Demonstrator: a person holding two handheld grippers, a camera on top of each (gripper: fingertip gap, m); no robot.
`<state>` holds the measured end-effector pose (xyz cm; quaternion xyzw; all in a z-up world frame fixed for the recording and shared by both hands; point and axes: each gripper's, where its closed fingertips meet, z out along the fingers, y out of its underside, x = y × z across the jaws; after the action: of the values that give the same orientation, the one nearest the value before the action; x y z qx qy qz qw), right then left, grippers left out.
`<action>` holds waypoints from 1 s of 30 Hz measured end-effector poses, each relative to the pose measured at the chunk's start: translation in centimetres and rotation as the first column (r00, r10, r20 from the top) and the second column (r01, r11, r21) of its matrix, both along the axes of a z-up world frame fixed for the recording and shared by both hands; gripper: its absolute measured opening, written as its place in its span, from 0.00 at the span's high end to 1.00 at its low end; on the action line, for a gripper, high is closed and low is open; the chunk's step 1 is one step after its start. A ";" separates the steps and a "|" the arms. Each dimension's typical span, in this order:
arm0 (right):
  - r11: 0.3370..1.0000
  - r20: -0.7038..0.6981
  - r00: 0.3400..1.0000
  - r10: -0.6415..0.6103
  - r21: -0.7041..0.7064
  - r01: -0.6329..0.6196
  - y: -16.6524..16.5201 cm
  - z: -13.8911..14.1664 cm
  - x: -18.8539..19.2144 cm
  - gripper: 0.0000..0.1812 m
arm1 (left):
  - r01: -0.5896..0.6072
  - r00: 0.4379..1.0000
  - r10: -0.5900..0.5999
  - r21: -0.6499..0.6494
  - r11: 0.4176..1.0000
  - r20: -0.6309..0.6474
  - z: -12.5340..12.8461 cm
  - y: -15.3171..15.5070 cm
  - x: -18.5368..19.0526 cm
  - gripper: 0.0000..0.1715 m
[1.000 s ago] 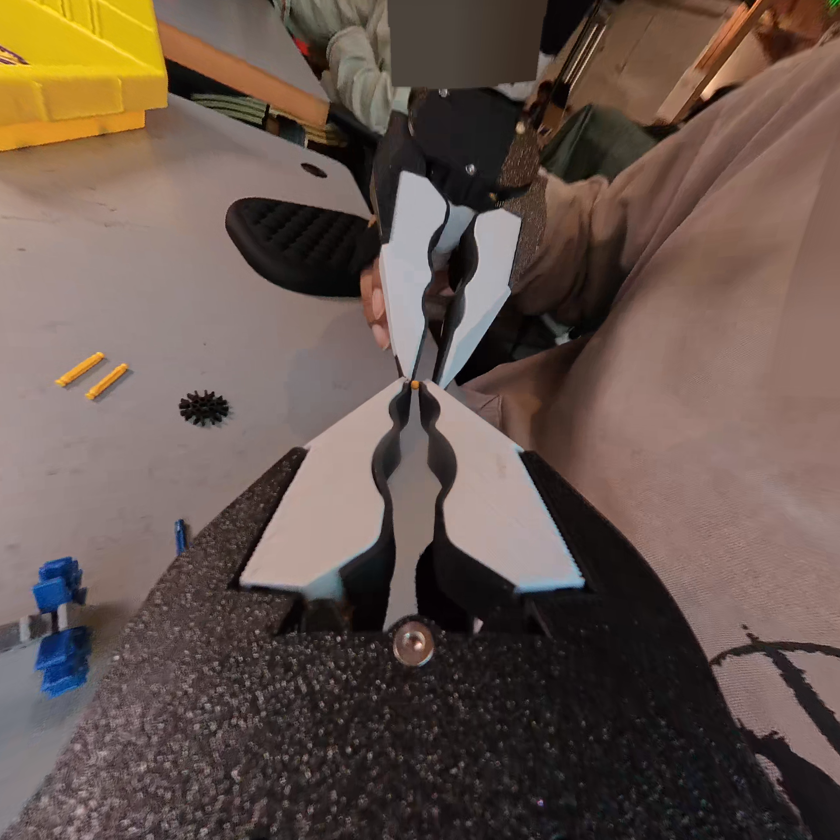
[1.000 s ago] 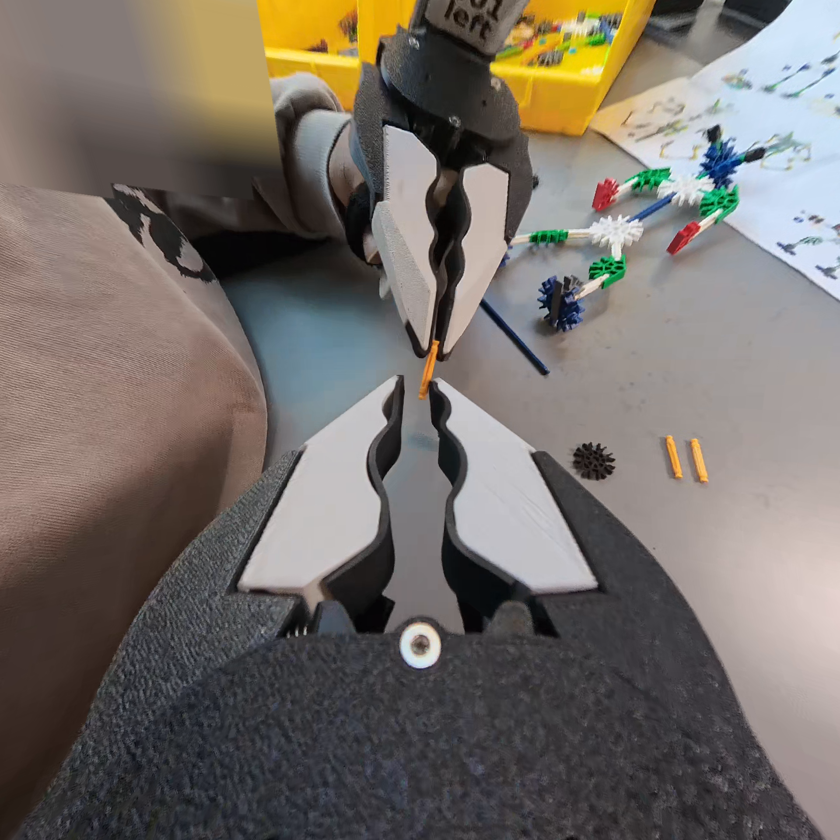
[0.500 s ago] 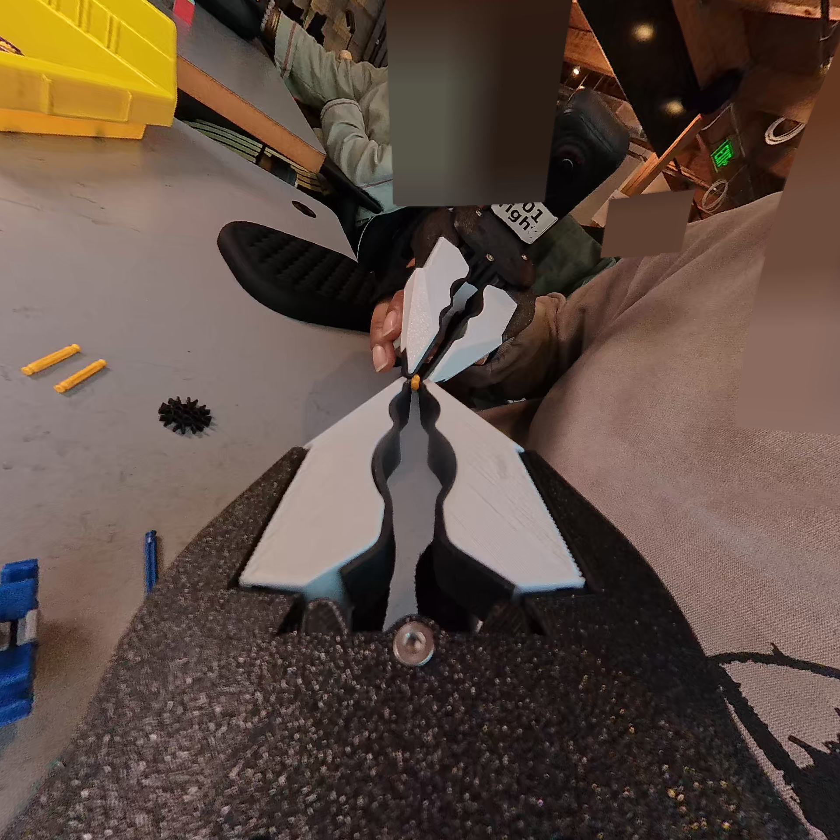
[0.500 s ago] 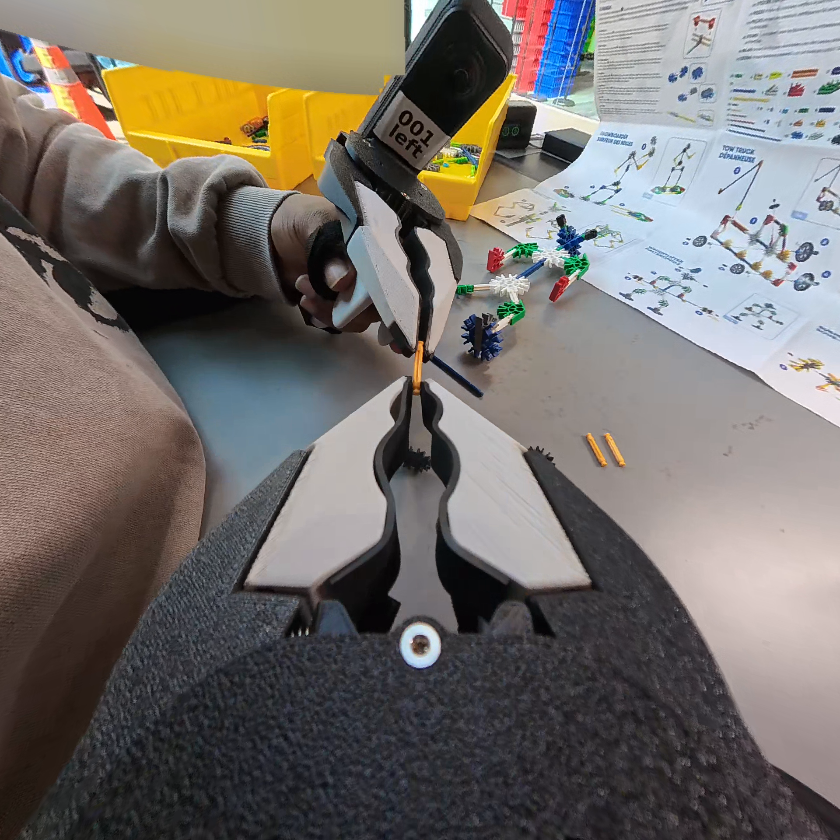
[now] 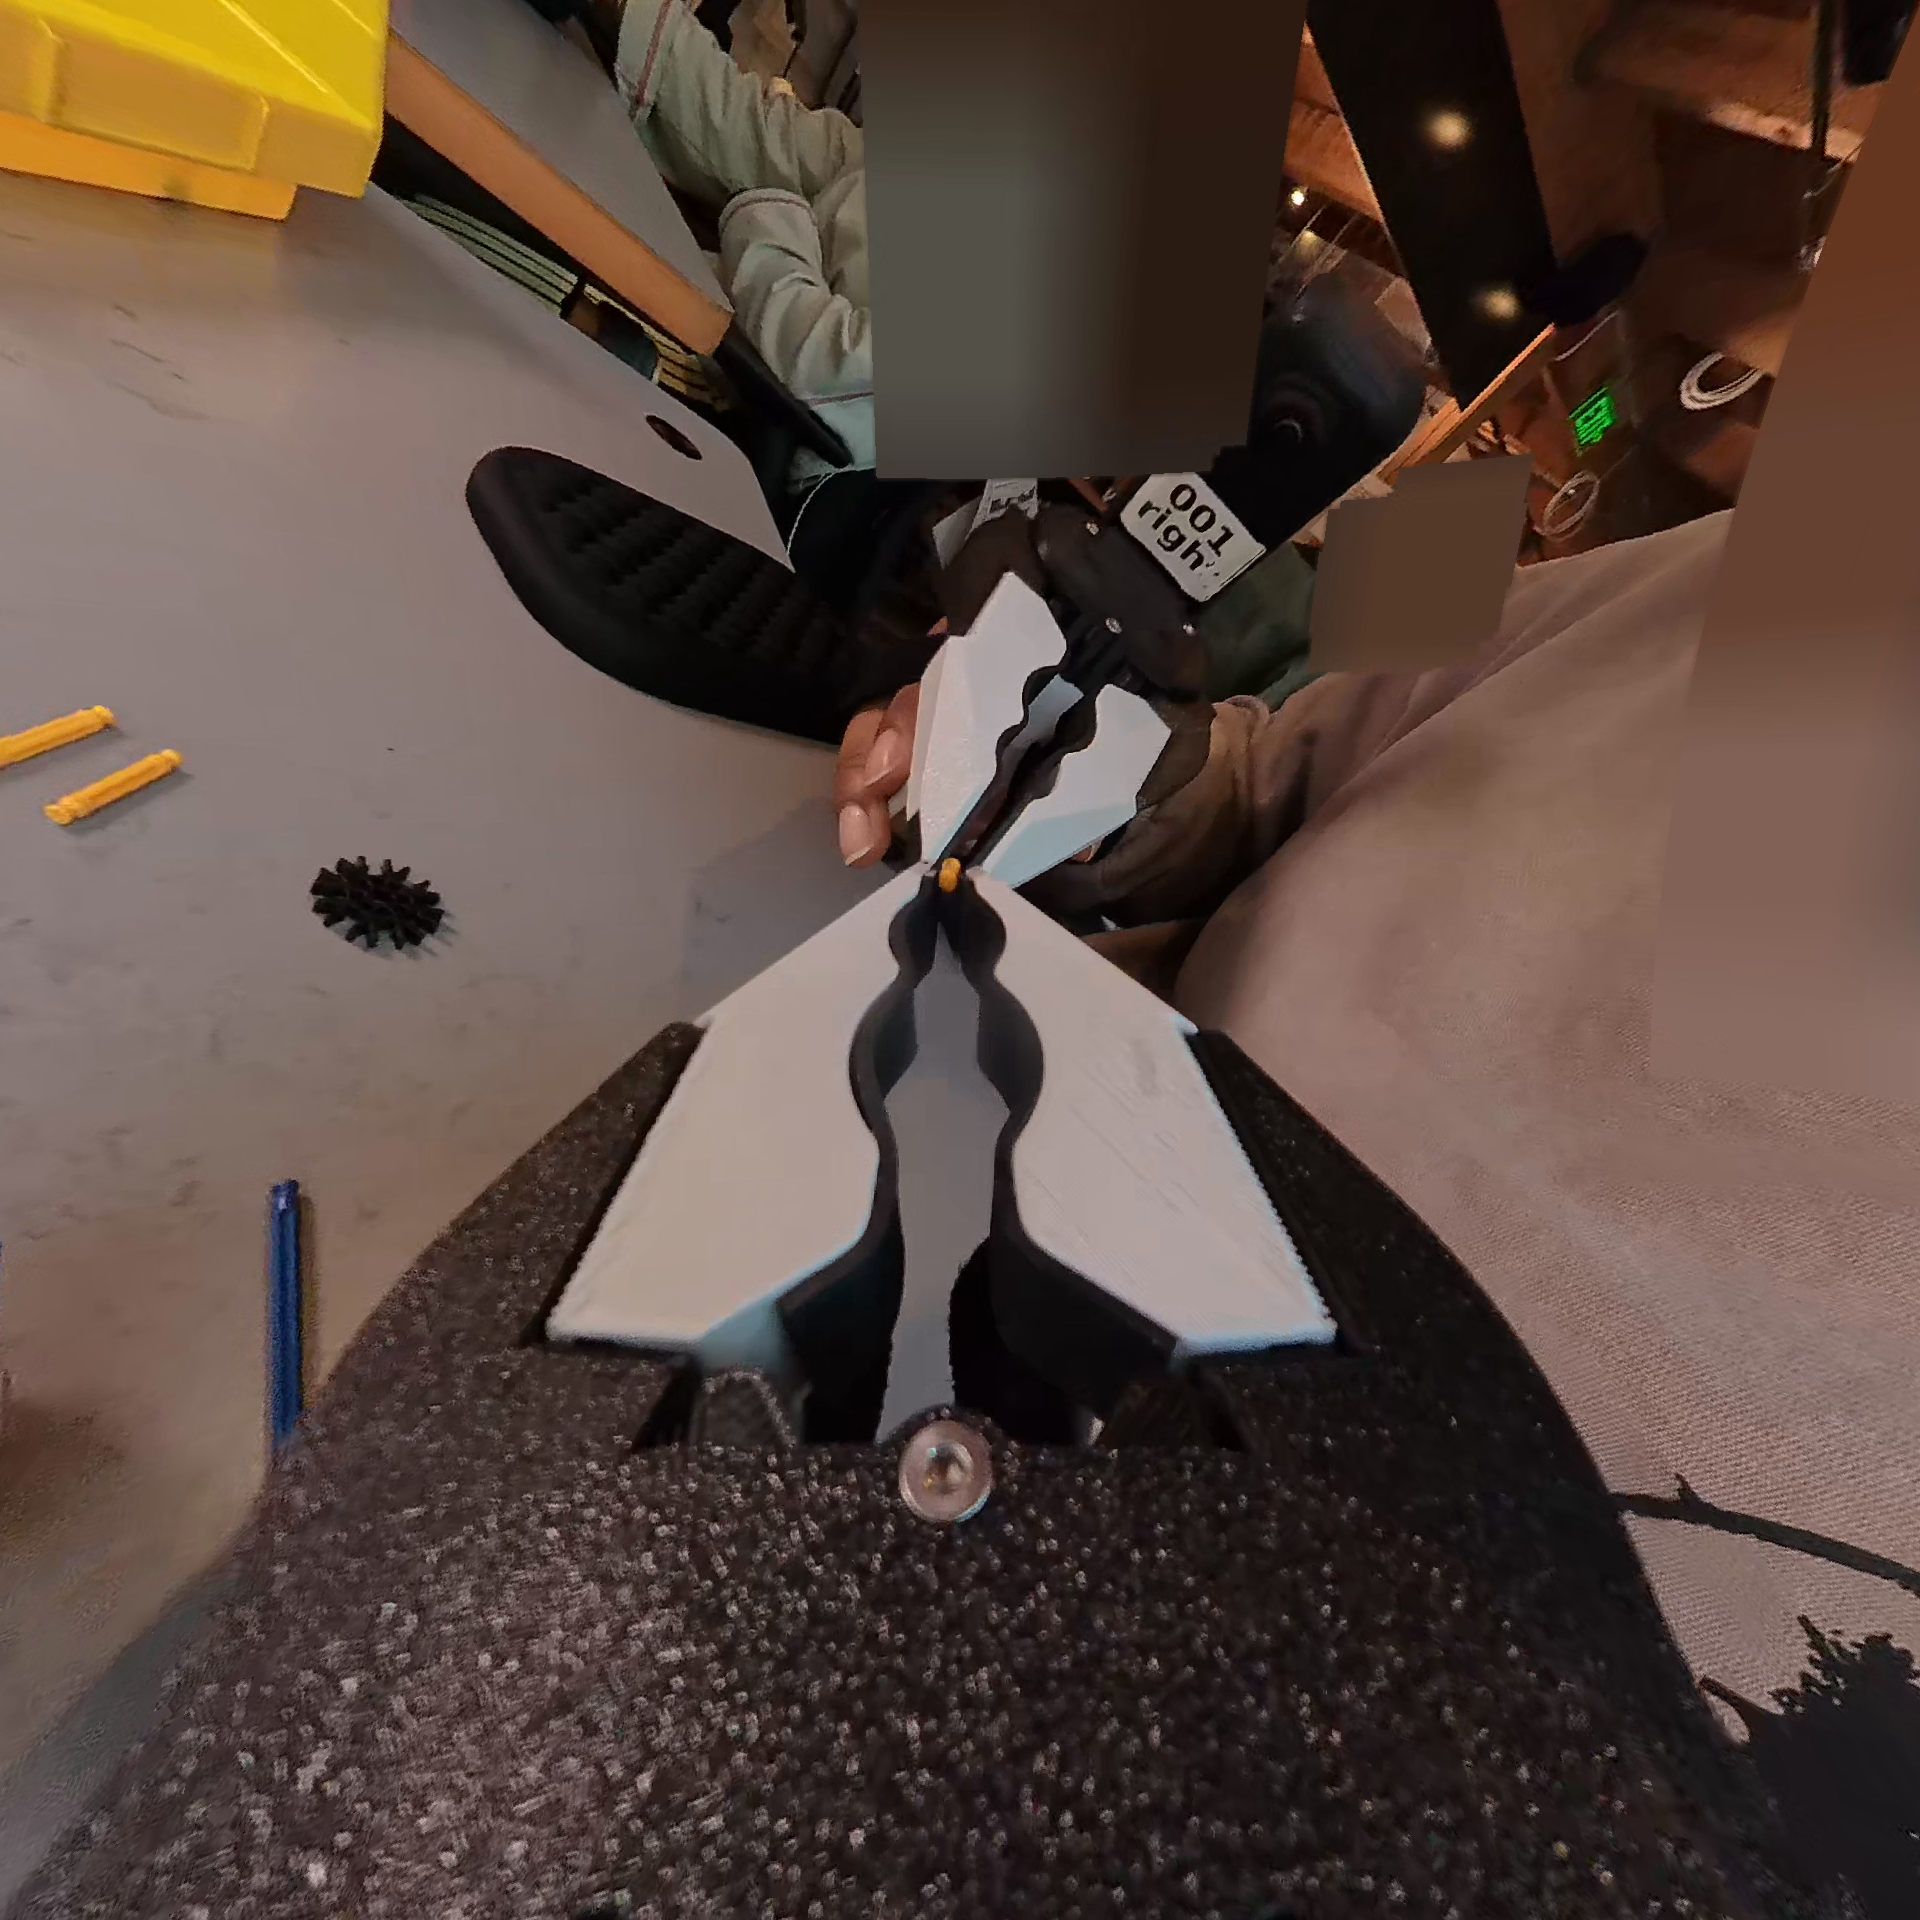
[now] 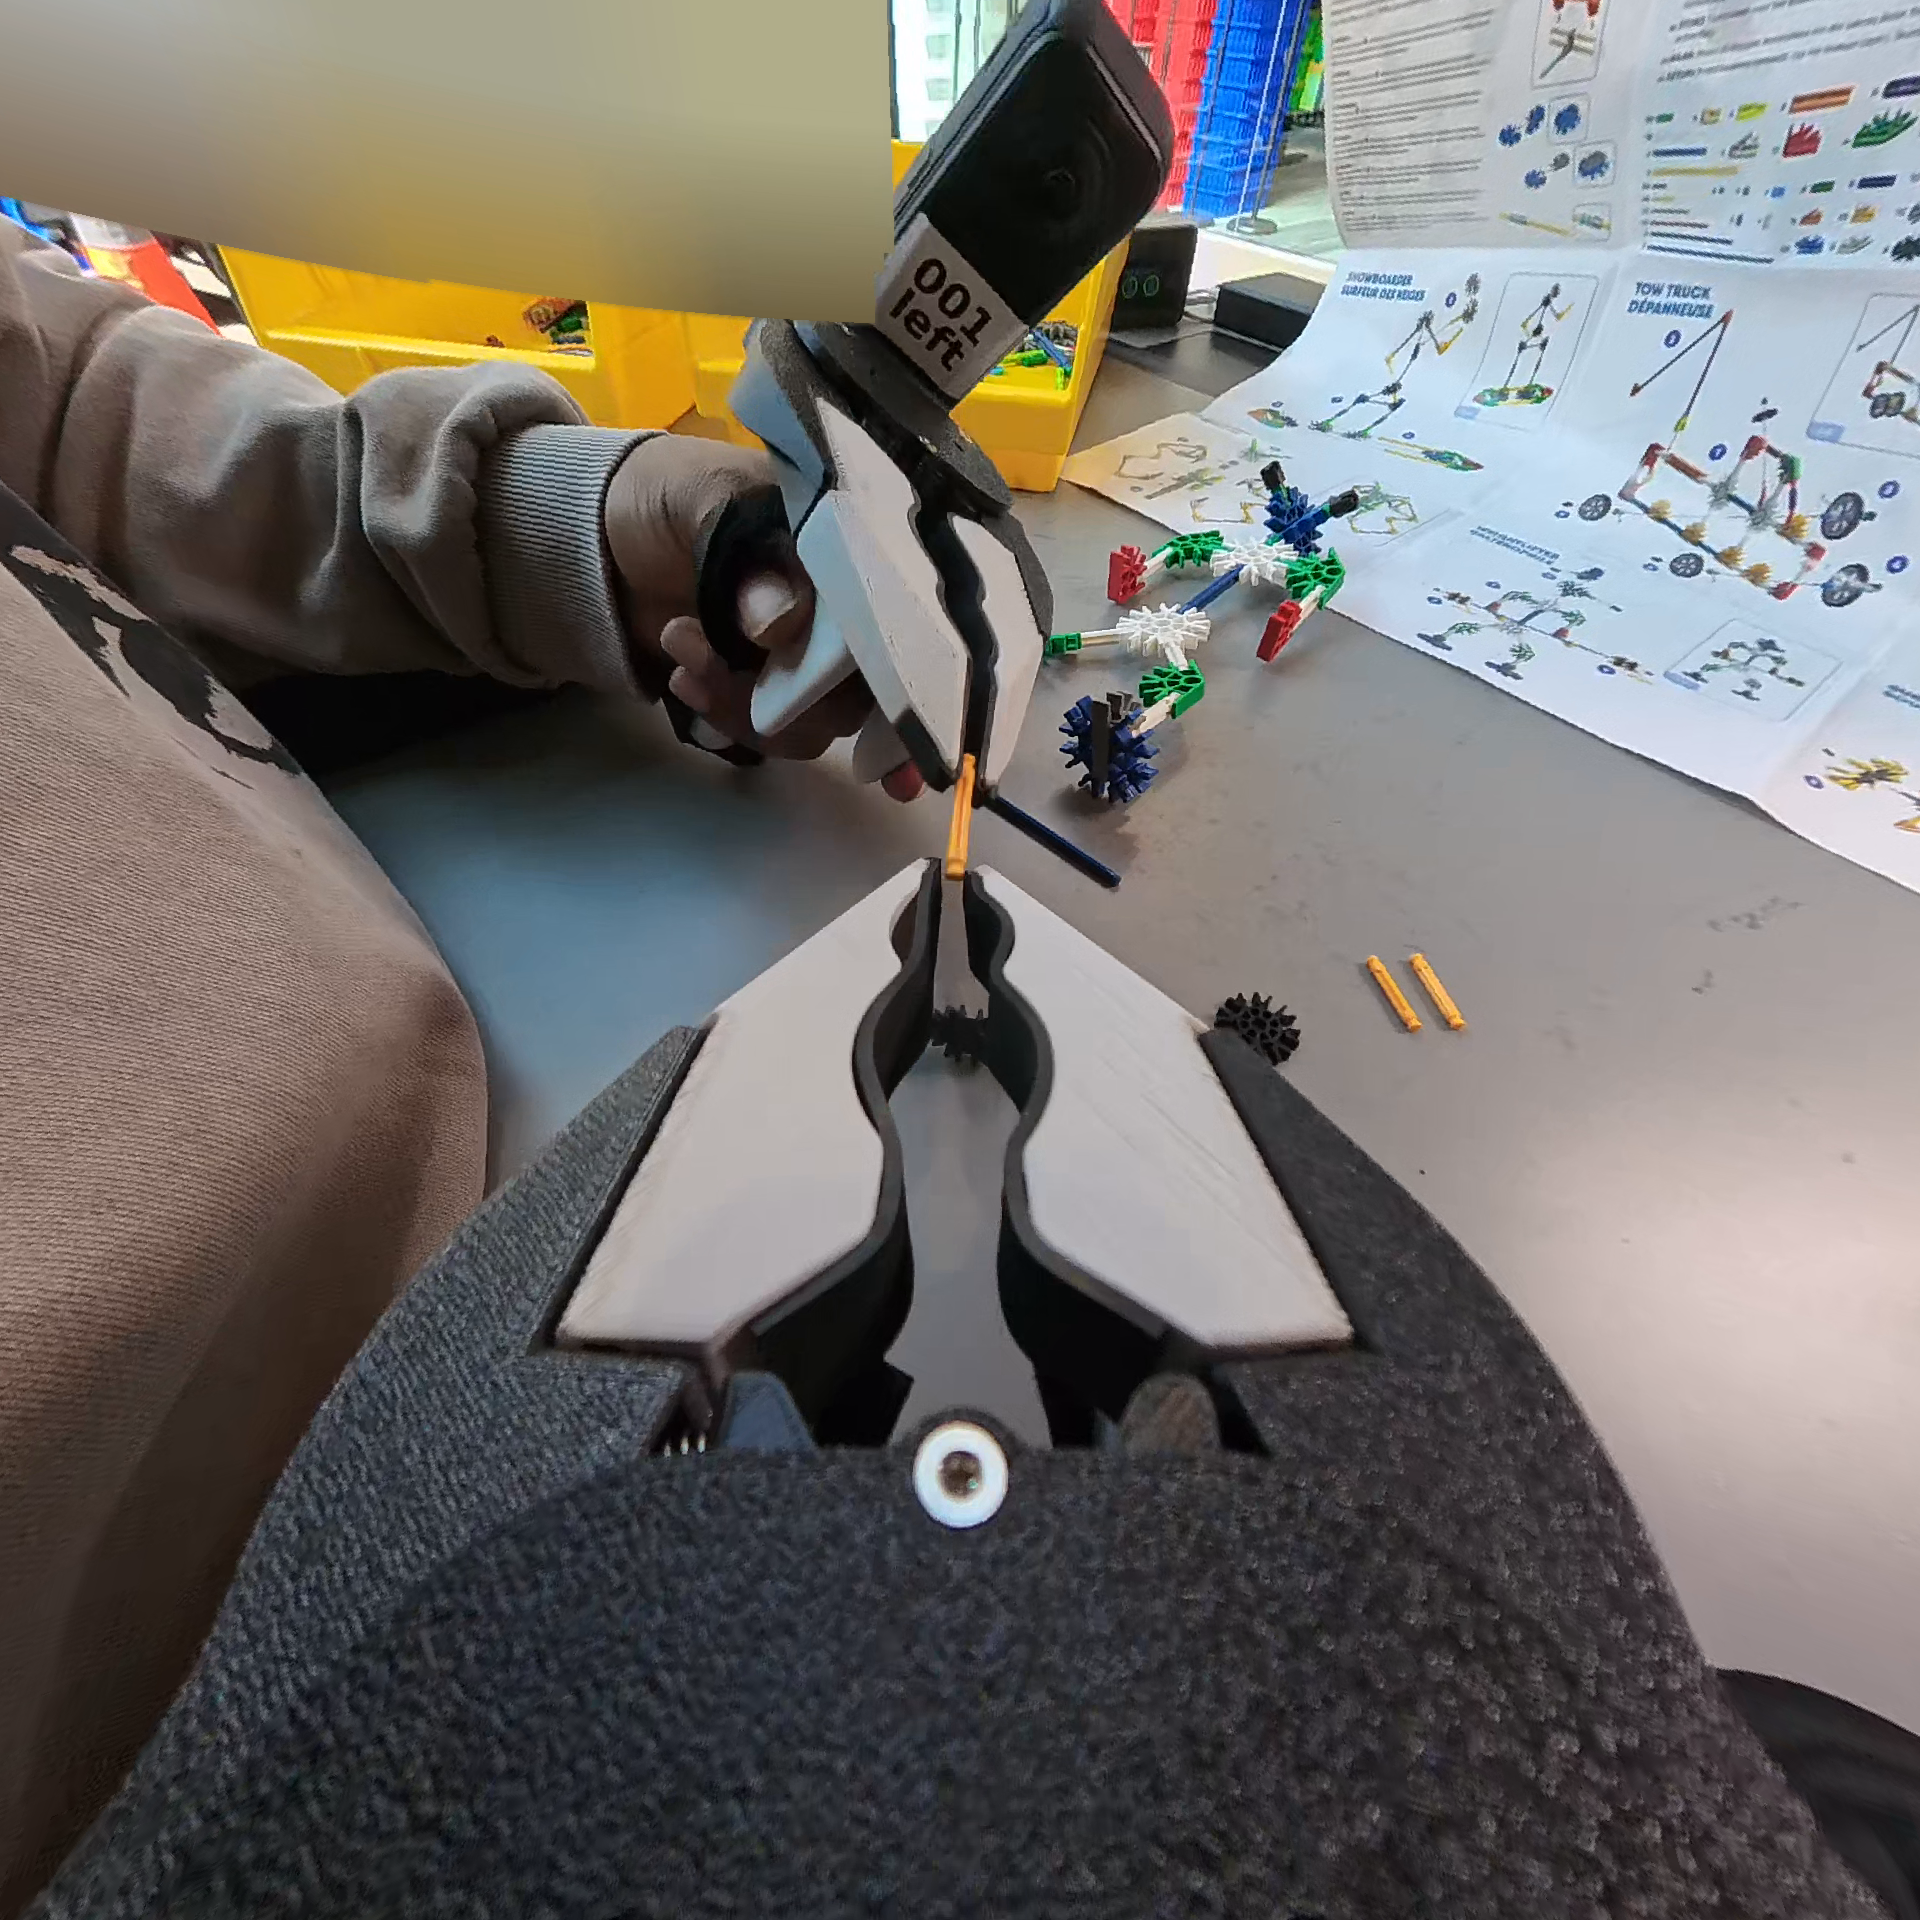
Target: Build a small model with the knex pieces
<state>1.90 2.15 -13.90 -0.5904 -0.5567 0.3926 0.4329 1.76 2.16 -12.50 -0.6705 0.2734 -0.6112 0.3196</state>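
My left gripper (image 6: 961, 774) is clenched on a short orange plastic rod (image 6: 961, 816), and the rod's free end sits right at the fingertips of my right gripper (image 6: 951, 883). In the left wrist view that rod (image 5: 948, 876) shows end-on at the tips of my left gripper (image 5: 948, 883), with the right gripper (image 5: 971, 852) just beyond it. The right gripper's fingers are nearly together at the tips; deeper between them sits a small black toothed connector (image 6: 961, 1029), though I cannot tell whether they actually grip it.

Relative to the held rod, a thin dark blue rod (image 6: 1049, 836) lies on the grey tabletop (image 6: 1455, 1195) just behind it. A second black toothed connector (image 6: 1257, 1027) and two loose orange rods (image 6: 1415, 992) lie to its right. A multicoloured rod-and-connector assembly (image 6: 1195, 623) sits farther back, beside a printed instruction sheet (image 6: 1662, 468), with yellow bins (image 6: 447, 322) beyond.
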 end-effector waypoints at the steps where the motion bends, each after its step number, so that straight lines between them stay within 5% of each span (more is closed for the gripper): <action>1: 1.000 0.002 1.000 0.001 0.005 -0.001 0.0 0.0 0.0 0.98 | 0.000 1.000 0.000 -0.009 1.000 0.019 0.3 0.0 0.0 0.99; 20: 1.000 -0.012 1.000 -0.021 0.020 0.021 0.2 0.2 -0.1 0.99 | 0.008 1.000 -0.008 -0.012 1.000 -0.009 -0.2 0.0 0.0 0.99; 30: 0.995 0.246 0.966 -0.084 -0.023 0.093 0.9 -4.0 0.4 0.99 | -0.082 0.923 0.106 0.080 0.993 -0.370 -5.0 1.3 -0.3 0.94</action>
<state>2.34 3.05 -17.93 -0.6658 -0.5720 0.3068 0.3679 1.45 3.44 -17.51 -0.7766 0.3158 -0.4473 0.3116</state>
